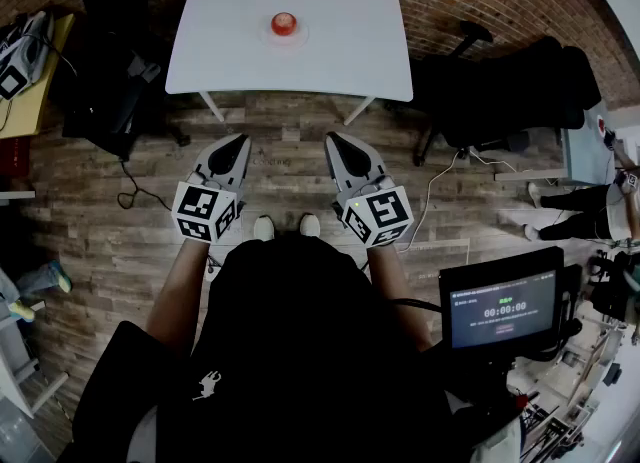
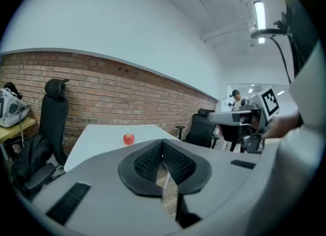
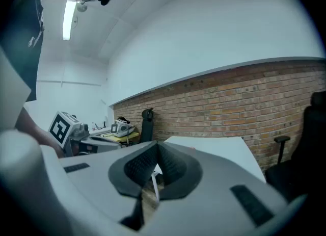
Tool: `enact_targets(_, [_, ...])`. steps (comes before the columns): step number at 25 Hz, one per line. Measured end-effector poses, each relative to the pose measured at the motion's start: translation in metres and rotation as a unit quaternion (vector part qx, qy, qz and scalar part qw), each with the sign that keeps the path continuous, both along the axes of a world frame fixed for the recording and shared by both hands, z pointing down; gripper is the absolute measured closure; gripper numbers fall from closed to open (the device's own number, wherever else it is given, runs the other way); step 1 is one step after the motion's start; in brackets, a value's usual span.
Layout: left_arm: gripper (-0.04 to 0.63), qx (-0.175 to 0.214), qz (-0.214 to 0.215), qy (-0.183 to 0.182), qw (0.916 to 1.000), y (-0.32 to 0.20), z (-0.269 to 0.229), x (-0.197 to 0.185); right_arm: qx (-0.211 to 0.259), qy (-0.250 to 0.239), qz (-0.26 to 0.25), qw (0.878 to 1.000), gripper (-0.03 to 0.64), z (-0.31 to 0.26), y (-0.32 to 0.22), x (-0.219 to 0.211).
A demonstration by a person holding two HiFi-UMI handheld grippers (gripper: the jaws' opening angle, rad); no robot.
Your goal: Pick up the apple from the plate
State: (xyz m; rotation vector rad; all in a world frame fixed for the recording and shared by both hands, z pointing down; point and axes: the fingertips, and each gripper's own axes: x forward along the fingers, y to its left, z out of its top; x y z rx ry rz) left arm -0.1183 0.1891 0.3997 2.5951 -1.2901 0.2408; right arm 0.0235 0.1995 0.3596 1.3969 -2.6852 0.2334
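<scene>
Left gripper [image 1: 238,143]: jaws clenched tip to tip, nothing between them. The left gripper view shows the pads [image 2: 153,159] meeting.

Right gripper [image 1: 337,141]: same, closed and empty. Its own view shows the pads joined at the tip.

Both tools are side by side above the wood floor [image 1: 290,121], well short of the table [image 1: 340,61] and aimed toward it.

Apple [image 1: 284,23]: red, on the table well ahead of both tools, roughly between their lines of aim and well apart from either.

Plate [image 1: 267,35]: white on a white top. Only a faint rim around the apple reads in the head view; it can't be separated from the table in the left gripper view.

In the right gripper view the tool's own body covers the near table, and the apple is not clearly made out there.

Handles and hands are hidden behind the marker cubes. The person's dark torso [image 1: 300,351] blocks the lower head view, and only the shoe tips [image 1: 263,227] show behind the tools.

Black office chair [image 2: 53,115], ahead and left of the left gripper, is partly cut off by that tool's body.
</scene>
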Motion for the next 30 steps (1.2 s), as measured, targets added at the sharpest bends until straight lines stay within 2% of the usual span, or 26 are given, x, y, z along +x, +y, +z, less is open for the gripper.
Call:
enact_targets(12, [0.589, -0.005, 0.000, 0.011, 0.9999, -0.005, 0.003, 0.004, 0.003, -0.022, 0.017, 1.000, 0.612, -0.002, -0.003, 0.008])
enact_targets(18, [0.589, -0.006, 0.016, 0.013, 0.9998, -0.008, 0.000, 0.001, -0.015, -0.087, -0.017, 0.996, 0.612, -0.010, 0.003, -0.001])
enact_targets(22, [0.589, -0.003, 0.035, 0.016, 0.9993, -0.003, 0.002, -0.010, -0.007, -0.059, -0.007, 0.998, 0.612, -0.004, 0.006, -0.017])
enact_targets(26, [0.589, -0.003, 0.038, 0.003, 0.9993, 0.004, 0.012, -0.028, 0.002, -0.044, 0.014, 0.999, 0.612, 0.005, 0.014, -0.033])
enact_targets(30, [0.589, -0.021, 0.049, 0.029, 0.9982, 0.008, 0.016, -0.033, -0.004, -0.052, 0.018, 0.999, 0.612, 0.010, 0.019, -0.043])
